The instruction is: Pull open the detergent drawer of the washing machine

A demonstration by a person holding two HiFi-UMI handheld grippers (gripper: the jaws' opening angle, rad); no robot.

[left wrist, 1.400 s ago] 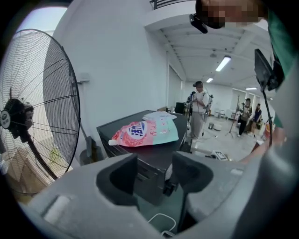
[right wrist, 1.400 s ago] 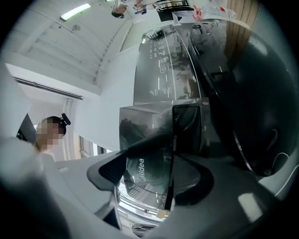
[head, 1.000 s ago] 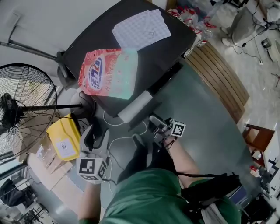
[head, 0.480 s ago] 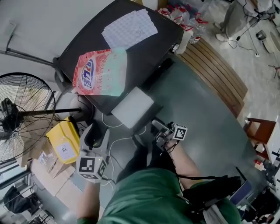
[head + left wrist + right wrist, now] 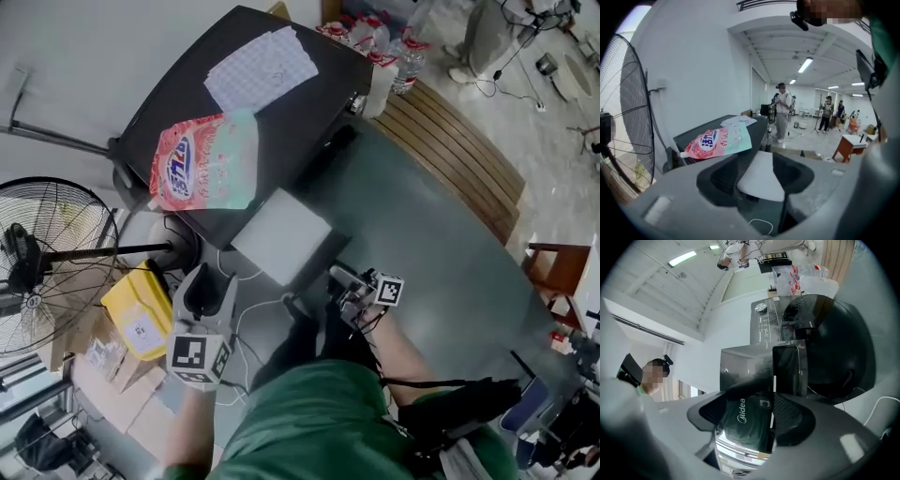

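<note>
The washing machine (image 5: 314, 117) is a front-loading unit with a flat, dark top and a round dark door on its front face. The detergent drawer (image 5: 281, 234) stands pulled well out of the front, at the machine's upper corner. From above, the drawer shows as a light grey, flat rectangular slab projecting level from the machine front. Its front panel is dark and carries the "Midea" mark. This panel sits clamped between the jaws of the right gripper (image 5: 342, 281).
</note>
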